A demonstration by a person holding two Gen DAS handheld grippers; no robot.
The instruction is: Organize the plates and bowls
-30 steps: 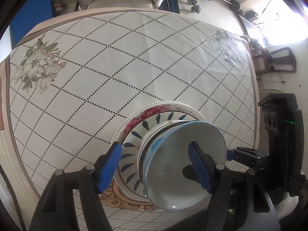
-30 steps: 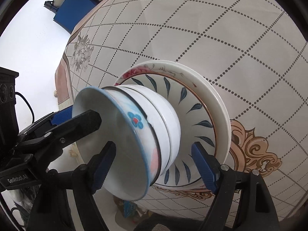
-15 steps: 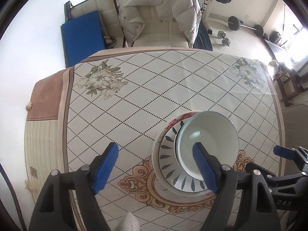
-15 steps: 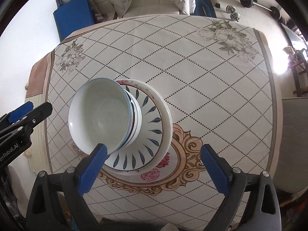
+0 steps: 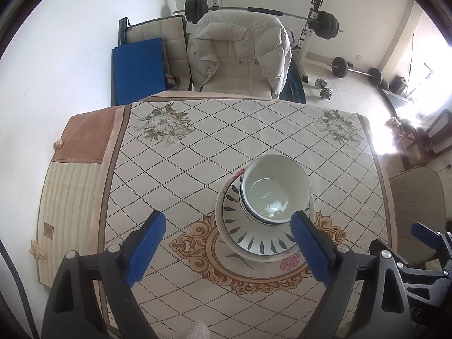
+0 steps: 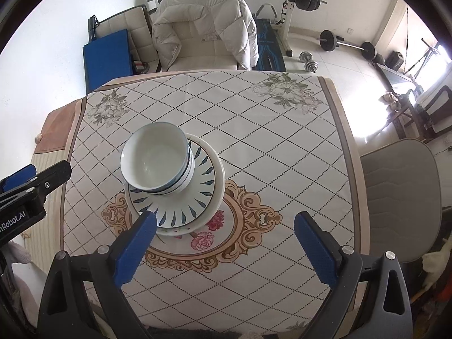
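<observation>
The bowls (image 5: 275,188) are being kept nested one inside another, and they are being carried by the plates (image 5: 240,234) stacked beneath them, the leaf-patterned plate lying on a wider flowered one. The whole pile is being left near the middle of the table (image 5: 197,155), on the ornate medallion of the tablecloth (a stable spot, well away from the edges). Wider pieces are placed lowest, presumably so that the stack is being held steady by its own shape.

The left gripper (image 5: 228,250) is being opened wider, and nothing is being held between its blue pads; the pile is seen past them, untouched. The right gripper (image 6: 224,244) is being held with its jaws spread wide over bare cloth, just beside the plates, and nothing is being gripped by it either. The stacking is judged to be finished, or very nearly so.
</observation>
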